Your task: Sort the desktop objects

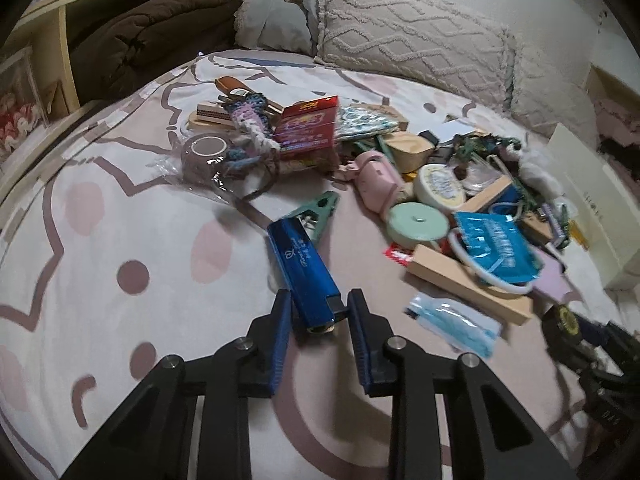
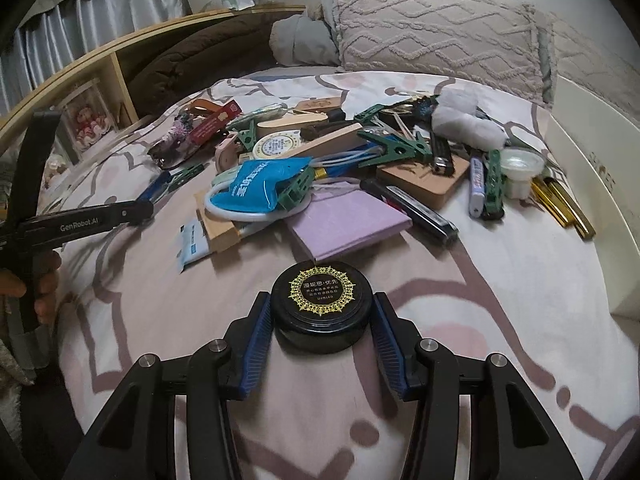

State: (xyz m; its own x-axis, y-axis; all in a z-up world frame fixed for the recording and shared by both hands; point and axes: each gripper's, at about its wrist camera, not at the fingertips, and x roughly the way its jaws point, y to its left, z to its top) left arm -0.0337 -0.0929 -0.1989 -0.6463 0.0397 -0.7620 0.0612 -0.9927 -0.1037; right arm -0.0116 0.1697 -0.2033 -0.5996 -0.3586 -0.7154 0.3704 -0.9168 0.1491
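Note:
A heap of small objects lies on a pink-and-white patterned bedspread (image 1: 120,208). In the left wrist view my left gripper (image 1: 320,308) is open, its fingers on either side of the near end of a blue metal harmonica (image 1: 302,268), with gaps on both sides. A green clip (image 1: 316,212) lies just beyond it. In the right wrist view my right gripper (image 2: 320,306) has its pads against both sides of a round black jar (image 2: 320,300) with a gold-printed lid. The jar sits low over the bedspread (image 2: 500,280). The left gripper also shows at the left edge of the right wrist view (image 2: 148,204).
The pile holds a red box (image 1: 308,128), tape roll (image 1: 204,152), pink case (image 1: 376,176), round tins (image 1: 438,188), blue pouch (image 2: 260,184), purple pad (image 2: 344,220), wooden blocks (image 2: 424,176) and gold tubes (image 2: 564,204). Pillows (image 2: 436,36) lie behind, a white box (image 2: 592,184) at right, a shelf (image 1: 52,48) at left.

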